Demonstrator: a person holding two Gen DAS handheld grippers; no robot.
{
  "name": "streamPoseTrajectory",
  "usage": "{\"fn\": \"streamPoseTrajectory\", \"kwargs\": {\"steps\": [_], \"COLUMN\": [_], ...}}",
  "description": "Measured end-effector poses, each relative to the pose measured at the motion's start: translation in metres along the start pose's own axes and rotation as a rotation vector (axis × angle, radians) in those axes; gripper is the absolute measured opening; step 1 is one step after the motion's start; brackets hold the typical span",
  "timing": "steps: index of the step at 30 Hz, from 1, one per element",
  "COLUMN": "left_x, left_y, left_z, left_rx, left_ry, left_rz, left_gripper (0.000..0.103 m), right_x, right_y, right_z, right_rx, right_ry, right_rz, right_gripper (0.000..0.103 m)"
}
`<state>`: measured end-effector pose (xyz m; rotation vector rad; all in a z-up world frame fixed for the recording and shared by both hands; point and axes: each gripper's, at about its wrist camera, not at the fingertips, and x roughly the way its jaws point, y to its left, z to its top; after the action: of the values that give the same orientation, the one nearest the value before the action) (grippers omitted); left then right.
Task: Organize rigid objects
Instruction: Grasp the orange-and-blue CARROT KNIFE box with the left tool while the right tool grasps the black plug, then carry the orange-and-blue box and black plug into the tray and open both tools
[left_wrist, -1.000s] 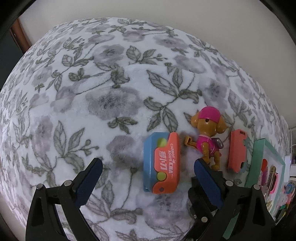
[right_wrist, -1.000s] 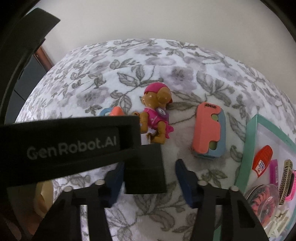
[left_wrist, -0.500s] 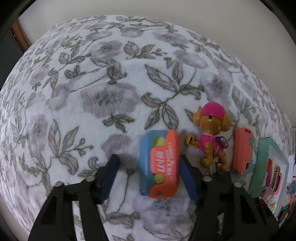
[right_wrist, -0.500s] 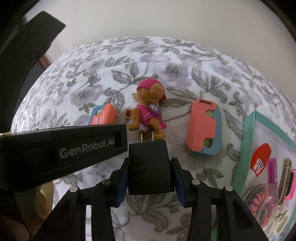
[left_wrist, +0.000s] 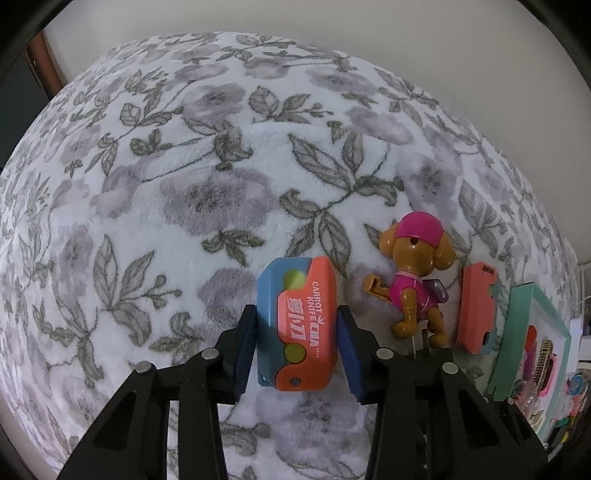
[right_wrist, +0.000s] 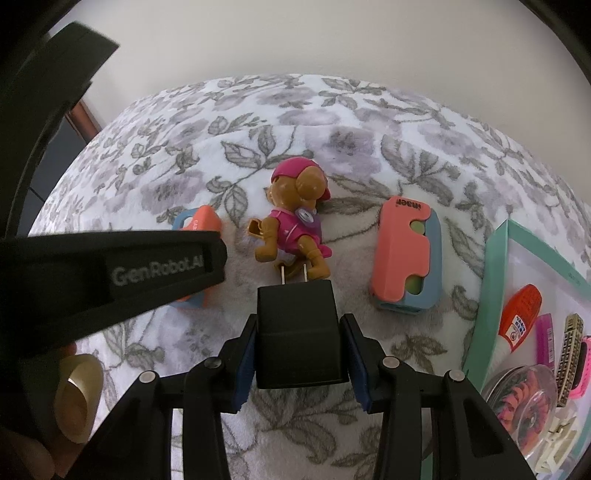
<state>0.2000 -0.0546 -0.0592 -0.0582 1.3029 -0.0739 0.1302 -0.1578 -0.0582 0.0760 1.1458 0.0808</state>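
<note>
Left tongs (left_wrist: 297, 345) point steeply down at a bed w/ a floral blanket (left_wrist: 184, 192). Their blue pads sit on both sides of an orange-and-blue carrot-knife toy (left_wrist: 300, 325) lying on the blanket, and the jaws are closing on it; pads look to be touching its sides.

Right tongs (right_wrist: 300, 356) also point down and clamp a black plug adapter (right_wrist: 299, 332) between the pads, its two metal prongs aimed away toward the far side.

Just past the prongs lies a toy dog (right_wrist: 295, 214) in a pink cap and pink vest, between the two knife toys. In the left view it's right of the held toy, close but apart. A second orange-and-blue knife toy (right_wrist: 404, 254) lies to the dog's right. Further right, at the blanket's edge, a mint-green tray (right_wrist: 493, 254) holds small bits: a red-and-white tube, a pink strip, a gold hair clip, a round clear case.

In the right view, the left tool's black body, marked GenRobot.AI, crosses the near left, w/ a roll of tape (right_wrist: 75, 395) below it.
</note>
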Motion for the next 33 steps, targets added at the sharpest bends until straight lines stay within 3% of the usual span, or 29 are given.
{"fn": "streamPoseTrajectory", "kwargs": {"steps": [8,12,17,22,33], "left_x": [0.004,0.002,0.001,-0.004,-0.050], "left_y": [-0.012,-0.007,0.004,0.013,0.029], "left_z": [0.000,-0.001,0.000,-0.003,0.001], "left_rx": [0.010,-0.030,-0.106,-0.134,-0.179], "left_ry": [-0.010,-0.010,0.001,-0.009,-0.112], "left_rz": [0.034,0.004,-0.071,-0.080,-0.123], "left_gripper": [0.044,0.044,0.044,0.044,0.044], "right_x": [0.000,0.001,-0.002,-0.005,-0.035], "right_y": [0.004,0.002,-0.011,-0.016,-0.032], "right_z": [-0.003,-0.002,0.001,0.002,0.008], "right_rx": [-0.026,-0.009,0.068,0.093,0.151], "right_ry": [-0.004,0.011,0.019,0.022,-0.041], "right_rz": [-0.018,-0.003,0.074,0.113,0.167], "right_gripper": [0.044,0.044,0.044,0.044,0.044]}}
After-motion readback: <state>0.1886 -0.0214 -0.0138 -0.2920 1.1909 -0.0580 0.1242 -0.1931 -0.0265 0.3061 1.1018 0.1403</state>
